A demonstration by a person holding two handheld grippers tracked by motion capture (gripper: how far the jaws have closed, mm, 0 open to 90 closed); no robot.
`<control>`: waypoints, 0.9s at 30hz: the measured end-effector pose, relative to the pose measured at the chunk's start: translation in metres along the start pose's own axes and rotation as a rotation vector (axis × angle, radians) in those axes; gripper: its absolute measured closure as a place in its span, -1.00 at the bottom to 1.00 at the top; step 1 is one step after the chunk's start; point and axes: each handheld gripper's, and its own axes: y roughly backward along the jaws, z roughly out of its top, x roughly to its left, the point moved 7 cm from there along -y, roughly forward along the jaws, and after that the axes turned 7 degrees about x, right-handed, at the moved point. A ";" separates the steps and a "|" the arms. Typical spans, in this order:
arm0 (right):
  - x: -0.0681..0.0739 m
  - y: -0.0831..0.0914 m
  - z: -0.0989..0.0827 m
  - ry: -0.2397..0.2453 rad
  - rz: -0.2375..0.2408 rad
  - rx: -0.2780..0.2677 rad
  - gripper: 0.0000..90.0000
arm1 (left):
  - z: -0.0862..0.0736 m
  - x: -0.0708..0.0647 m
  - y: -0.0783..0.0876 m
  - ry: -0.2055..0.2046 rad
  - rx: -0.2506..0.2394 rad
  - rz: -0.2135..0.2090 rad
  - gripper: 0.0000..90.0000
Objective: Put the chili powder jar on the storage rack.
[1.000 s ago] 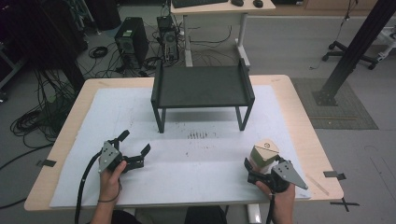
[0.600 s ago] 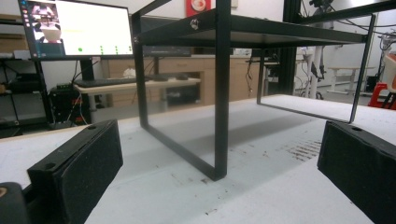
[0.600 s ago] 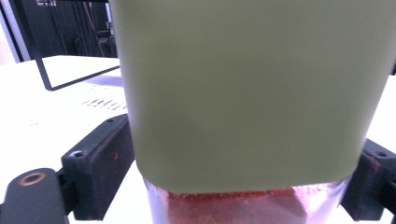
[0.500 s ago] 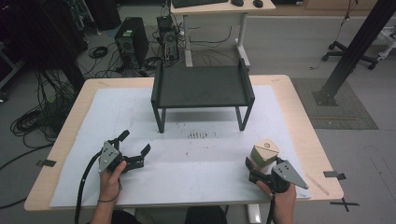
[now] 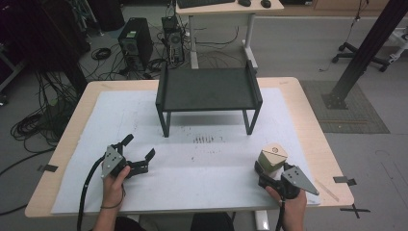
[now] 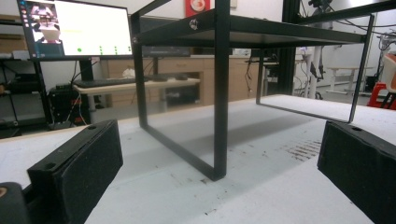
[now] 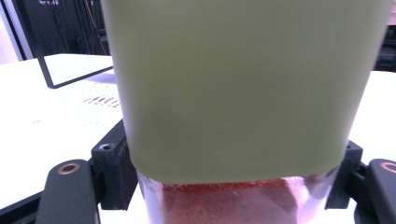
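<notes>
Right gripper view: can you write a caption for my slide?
The right gripper has just closed its jaws on a jar with a green label and red powder inside.

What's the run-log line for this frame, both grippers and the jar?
right gripper: just closed on olive-labelled clear jar of red powder | left gripper: open, empty | black metal shelf rack: untouched

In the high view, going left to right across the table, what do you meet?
Open left gripper → black metal shelf stand → olive-lidded jar of red powder, gripped low by the right gripper, whose jaws have just been closing.
</notes>
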 end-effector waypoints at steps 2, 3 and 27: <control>0.000 0.000 0.000 0.002 0.000 0.002 -0.41 | 0.000 0.000 0.000 0.001 0.000 0.000 -0.99; -0.001 0.000 0.000 0.002 0.001 0.002 -0.40 | 0.000 0.000 0.000 0.002 0.000 -0.001 -0.99; -0.004 0.001 -0.001 0.005 0.038 0.007 -0.33 | 0.000 0.000 0.000 -0.001 0.001 0.000 -0.99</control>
